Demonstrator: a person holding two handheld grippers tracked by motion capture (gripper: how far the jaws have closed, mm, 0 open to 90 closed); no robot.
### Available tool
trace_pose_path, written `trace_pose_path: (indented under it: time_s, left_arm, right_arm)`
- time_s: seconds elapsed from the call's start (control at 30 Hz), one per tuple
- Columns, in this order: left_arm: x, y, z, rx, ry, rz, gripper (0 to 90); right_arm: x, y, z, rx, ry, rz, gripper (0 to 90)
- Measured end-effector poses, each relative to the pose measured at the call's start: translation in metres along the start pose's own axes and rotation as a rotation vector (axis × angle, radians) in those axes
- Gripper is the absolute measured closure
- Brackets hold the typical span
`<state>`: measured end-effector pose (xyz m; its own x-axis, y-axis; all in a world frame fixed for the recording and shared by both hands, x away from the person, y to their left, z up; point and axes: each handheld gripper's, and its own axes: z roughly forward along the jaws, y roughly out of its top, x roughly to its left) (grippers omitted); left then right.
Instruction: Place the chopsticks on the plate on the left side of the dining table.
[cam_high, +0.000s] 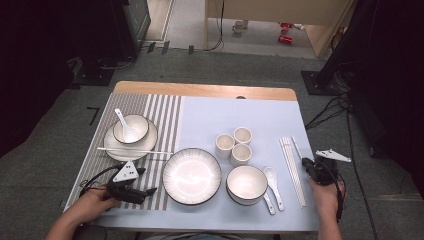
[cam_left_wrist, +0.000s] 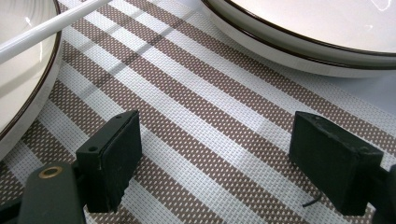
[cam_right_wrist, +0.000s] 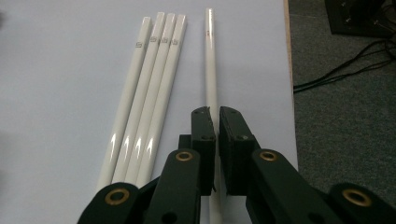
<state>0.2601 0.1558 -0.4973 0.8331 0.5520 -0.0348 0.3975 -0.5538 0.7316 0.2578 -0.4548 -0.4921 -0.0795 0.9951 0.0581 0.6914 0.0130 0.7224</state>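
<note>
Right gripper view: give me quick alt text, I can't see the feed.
The right gripper has its black jaws shut on a single white chopstick lying on the pale blue mat. Four more white chopsticks lie side by side just left of it.

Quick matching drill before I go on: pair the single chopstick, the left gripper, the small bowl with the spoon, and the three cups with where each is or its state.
1 single chopstick
2 left gripper
3 small bowl with spoon
4 three cups

A on a plate on the striped mat
B between the shut right gripper jaws
C open over the striped mat
D on the blue mat, behind the larger bowl

Pairs: 1-B, 2-C, 3-A, 4-D
</note>
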Motion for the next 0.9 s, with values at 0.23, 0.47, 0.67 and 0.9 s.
trace_pose_path:
  time_s: [0.23,0.47,0.67,0.9]
  left_arm:
    - [0.000,0.000,0.000,-0.001,0.000,0.000,17.1]
    - [0.000,0.000,0.000,0.000,0.001,0.000,17.1]
    - [0.000,0.000,0.000,0.000,0.001,0.001,17.1]
    - [0.000,0.000,0.000,0.000,0.004,0.003,17.1]
  right_arm:
    - [0.003,0.003,-0.001,0.000,0.013,0.011,85.3]
    - [0.005,0.006,-0.003,0.003,0.035,0.010,85.3]
    - [0.010,0.009,-0.004,0.004,0.056,-0.014,85.3]
    - [0.019,0.011,-0.005,0.005,0.086,-0.042,85.4]
